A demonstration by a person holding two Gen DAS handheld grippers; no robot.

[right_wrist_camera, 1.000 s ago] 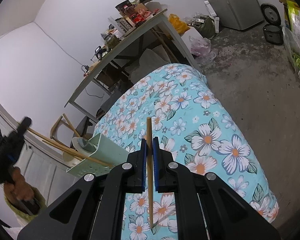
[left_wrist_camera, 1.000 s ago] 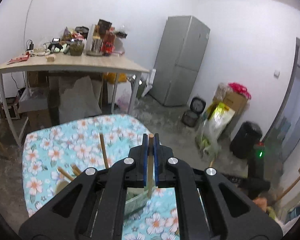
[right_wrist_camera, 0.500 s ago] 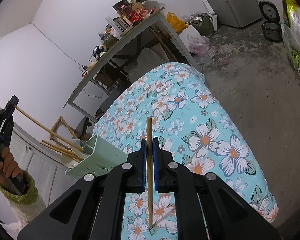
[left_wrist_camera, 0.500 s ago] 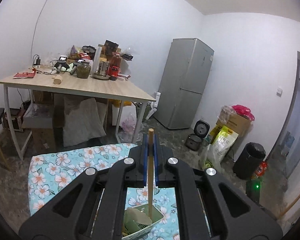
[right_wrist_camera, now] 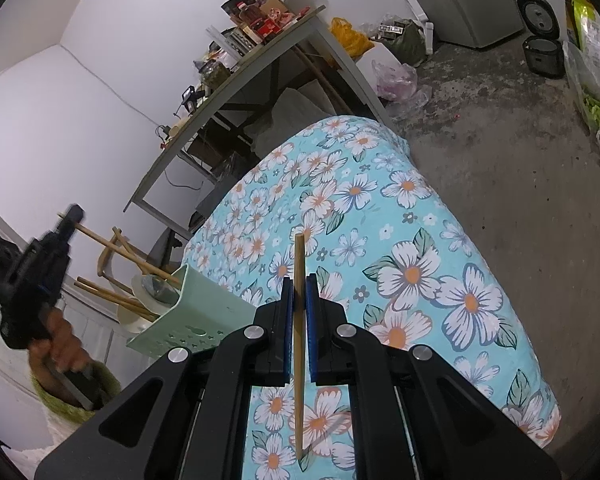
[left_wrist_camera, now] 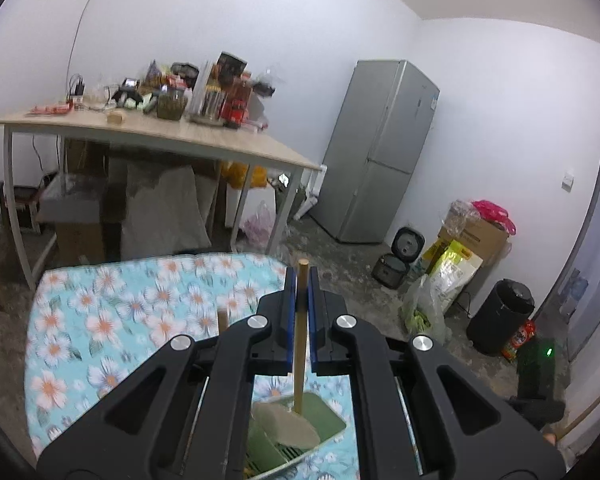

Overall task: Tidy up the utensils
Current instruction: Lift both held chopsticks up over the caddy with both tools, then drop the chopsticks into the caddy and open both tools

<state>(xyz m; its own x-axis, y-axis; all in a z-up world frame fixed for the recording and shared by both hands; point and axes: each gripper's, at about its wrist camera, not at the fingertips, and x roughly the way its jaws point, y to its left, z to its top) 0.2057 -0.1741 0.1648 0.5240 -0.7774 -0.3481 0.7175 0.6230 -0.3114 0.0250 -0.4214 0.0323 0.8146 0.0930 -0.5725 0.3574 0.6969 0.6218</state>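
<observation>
- The left gripper (left_wrist_camera: 300,312), clamped on a thin wooden chopstick (left_wrist_camera: 299,360), lowers its tip into the pale green plastic utensil holder (right_wrist_camera: 204,312).
- The right gripper (right_wrist_camera: 298,320) waits, clamped on a second wooden chopstick (right_wrist_camera: 299,360).
- Next, I judge: open the left jaws once the stick is inside.

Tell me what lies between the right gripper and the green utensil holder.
Only bare floral cloth, in the right wrist view; the right gripper holds a chopstick, and the green holder sits apart.
</observation>
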